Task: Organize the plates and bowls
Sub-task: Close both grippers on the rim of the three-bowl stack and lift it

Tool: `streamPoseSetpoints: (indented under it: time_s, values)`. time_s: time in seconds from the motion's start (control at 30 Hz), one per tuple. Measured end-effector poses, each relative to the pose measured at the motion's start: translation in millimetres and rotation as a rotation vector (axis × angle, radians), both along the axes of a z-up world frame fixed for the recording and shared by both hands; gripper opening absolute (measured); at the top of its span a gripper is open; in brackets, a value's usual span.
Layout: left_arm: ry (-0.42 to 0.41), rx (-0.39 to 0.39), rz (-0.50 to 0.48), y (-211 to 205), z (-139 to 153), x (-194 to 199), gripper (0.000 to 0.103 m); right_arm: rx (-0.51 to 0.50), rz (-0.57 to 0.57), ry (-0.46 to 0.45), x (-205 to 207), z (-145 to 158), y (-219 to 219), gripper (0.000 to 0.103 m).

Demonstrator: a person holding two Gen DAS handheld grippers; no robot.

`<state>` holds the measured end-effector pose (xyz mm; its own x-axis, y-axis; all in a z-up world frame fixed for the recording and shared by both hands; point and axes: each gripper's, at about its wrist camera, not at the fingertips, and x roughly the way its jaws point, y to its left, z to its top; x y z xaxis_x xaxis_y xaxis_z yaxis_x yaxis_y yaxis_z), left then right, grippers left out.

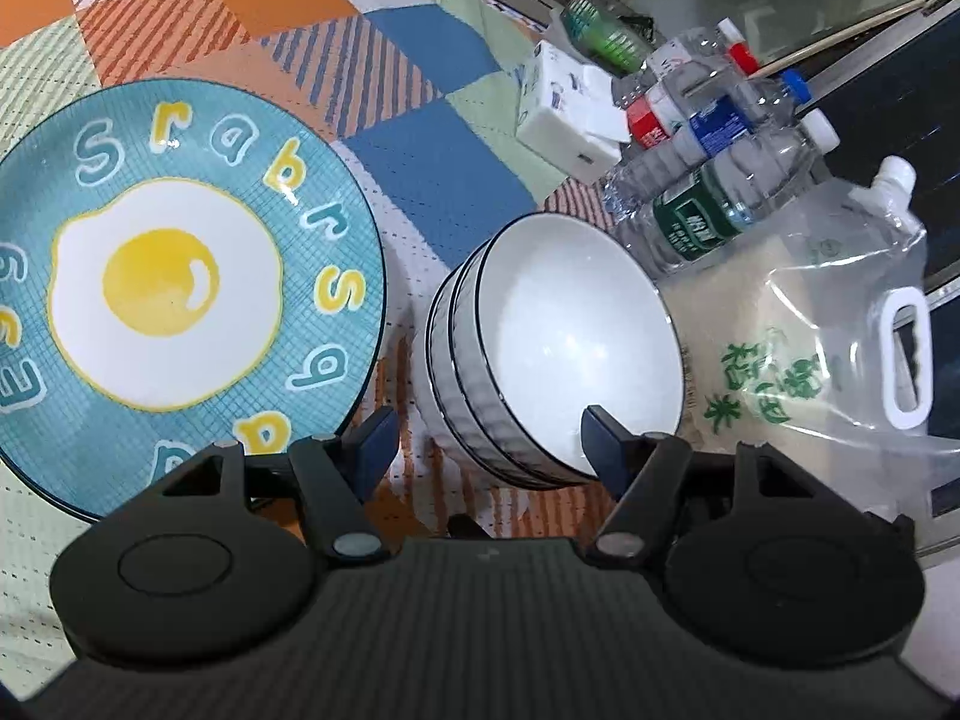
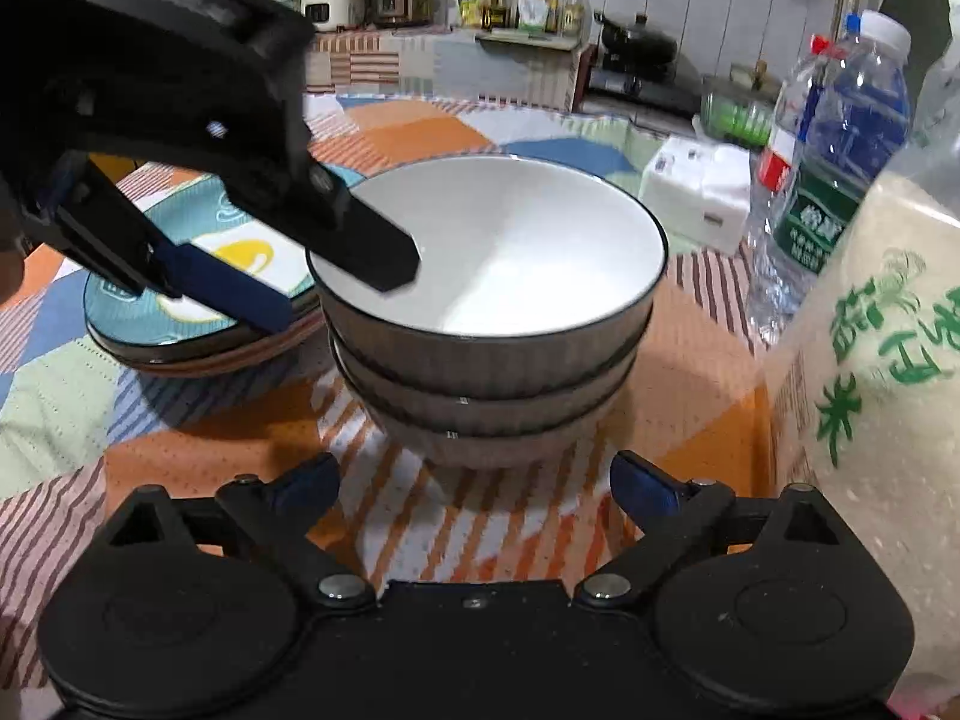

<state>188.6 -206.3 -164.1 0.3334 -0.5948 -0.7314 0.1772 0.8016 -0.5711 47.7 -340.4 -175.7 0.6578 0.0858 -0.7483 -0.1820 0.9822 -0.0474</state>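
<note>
3 white bowls (image 2: 489,324) sit nested upright beside a stack of plates (image 2: 198,330), egg-print plate (image 1: 174,294) topmost

The left hand-held gripper (image 1: 489,435) points steeply downward, its jaws parted with nothing pressed between the blue pads (image 1: 377,444). Seen from the right wrist camera, it reaches in from the upper left (image 2: 336,285) — one finger (image 2: 372,258) lies higher and further forward than the other, so the tool looks tilted, though the wide lens may exaggerate this. The right hand-held gripper (image 2: 474,483) also angles downward, its jaws spread wide — the blue fingertips (image 2: 645,483) stand well apart, gripping nothing.
</note>
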Motion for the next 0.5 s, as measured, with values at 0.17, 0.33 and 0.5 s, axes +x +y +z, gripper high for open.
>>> streamPoseSetpoints:
  time_s: [0.17,0.33,0.5]
  values:
    - [0.009,-0.014,-0.005,-10,-5,2,0.066,-0.003,0.004,-0.004,7,-8,3,0.099]
    - [0.038,0.005,0.043,-18,-9,11,0.064,-0.012,0.007,-0.066,16,-14,0,0.099]
    - [0.108,-0.033,0.098,-9,-21,19,0.055,0.055,0.013,-0.057,23,-19,-5,0.099]
